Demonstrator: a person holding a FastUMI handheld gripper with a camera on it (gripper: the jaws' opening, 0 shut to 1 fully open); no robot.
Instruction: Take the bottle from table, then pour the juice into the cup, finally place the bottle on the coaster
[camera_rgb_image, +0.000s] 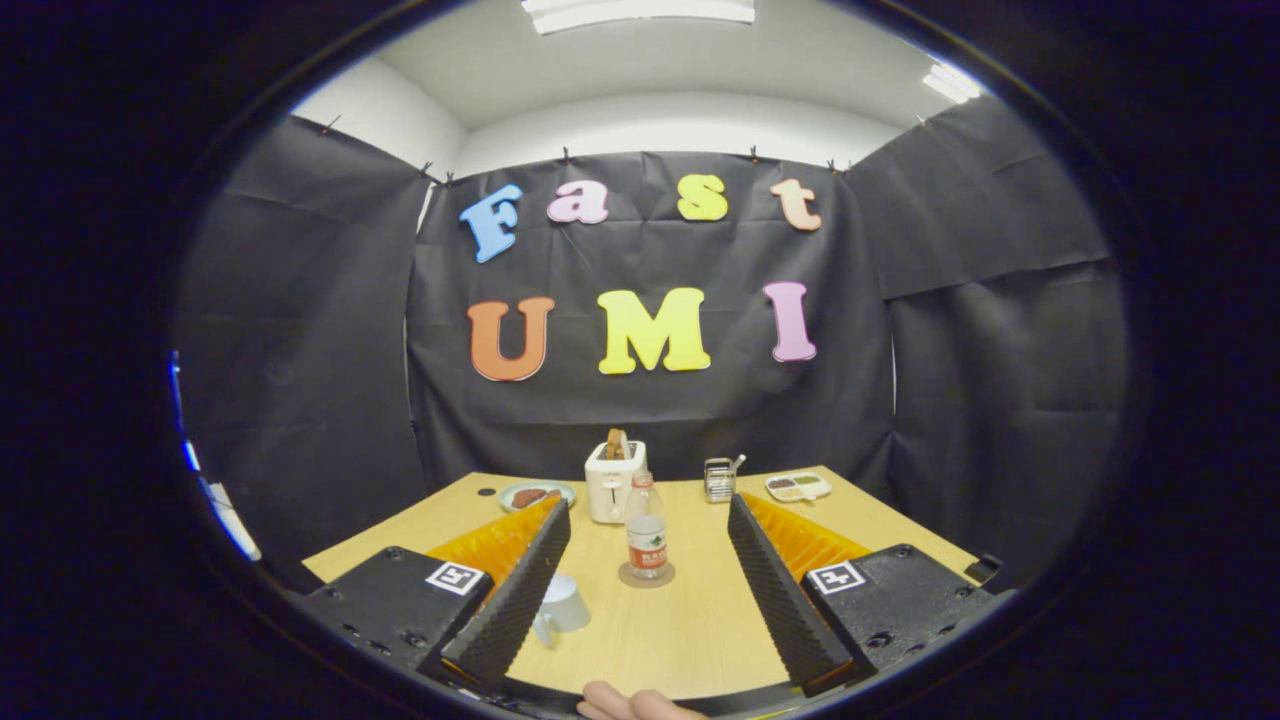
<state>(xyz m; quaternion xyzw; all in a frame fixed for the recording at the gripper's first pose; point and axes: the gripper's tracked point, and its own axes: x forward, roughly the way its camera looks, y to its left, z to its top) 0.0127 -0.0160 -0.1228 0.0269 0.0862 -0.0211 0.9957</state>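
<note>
Plainly, the gripper (648, 510) is spread wide with nothing between its fingers touching them; the two fingers (515, 590) stand well apart over the wooden table (680, 630), and both are clear of every object.

Taking the bottle (646, 527) as the landmark and going left to right: farthest to its left and a little behind it sits a plate (537, 493) with something dark on it, near the back of the table. Nearer and to the bottle's left, a pale cup (563, 605) stands just beside the inner face of the left finger, partly hidden by it, with its handle turned toward the camera. Just behind the bottle and slightly left is a white toaster (614, 482) with a slice of bread sticking up from its slot.

The bottle itself stands upright between the fingers and beyond their tips, touching neither. It is clear, capped, with a red and white label around its lower half, and it rests on a round coaster (646, 575) whose rim shows around its base.

Behind the bottle to its right is a small metal holder (719, 479) with a utensil poking out. Farther right lies a shallow white tray (798, 486) holding small portions of food.

Below the bottle, close to the camera, a person's fingertips (630, 703) show.
</note>
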